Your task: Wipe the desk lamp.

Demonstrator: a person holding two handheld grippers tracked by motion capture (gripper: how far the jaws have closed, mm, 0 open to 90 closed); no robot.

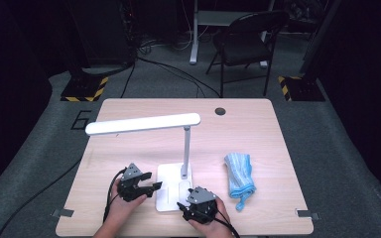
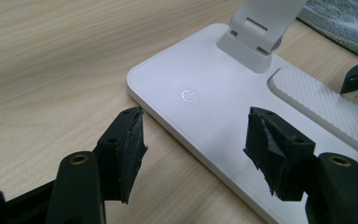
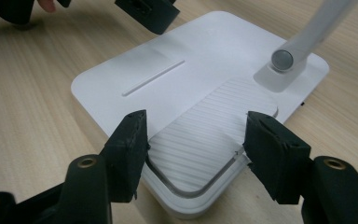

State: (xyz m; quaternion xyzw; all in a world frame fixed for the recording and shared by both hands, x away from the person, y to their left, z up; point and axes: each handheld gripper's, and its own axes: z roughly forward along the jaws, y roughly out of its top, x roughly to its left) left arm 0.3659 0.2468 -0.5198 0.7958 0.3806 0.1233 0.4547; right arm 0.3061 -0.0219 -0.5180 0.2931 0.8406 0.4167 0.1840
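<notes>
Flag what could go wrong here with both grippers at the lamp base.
1. The lamp has a long head on a thin post; a nudge to the base could tip it.
2. The left gripper straddles the base corner near the power button; it might slip off or press the button.
3. The right gripper hangs open over the ribbed pad; both grippers could collide.

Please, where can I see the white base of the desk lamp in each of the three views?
High view: the lamp base lies low in the middle, between the two grippers.
Left gripper view: it runs from the upper middle down to the right, partly behind the right jaw.
Right gripper view: it takes the middle.
Shared landmark: the ribbed pad on the base.
</notes>
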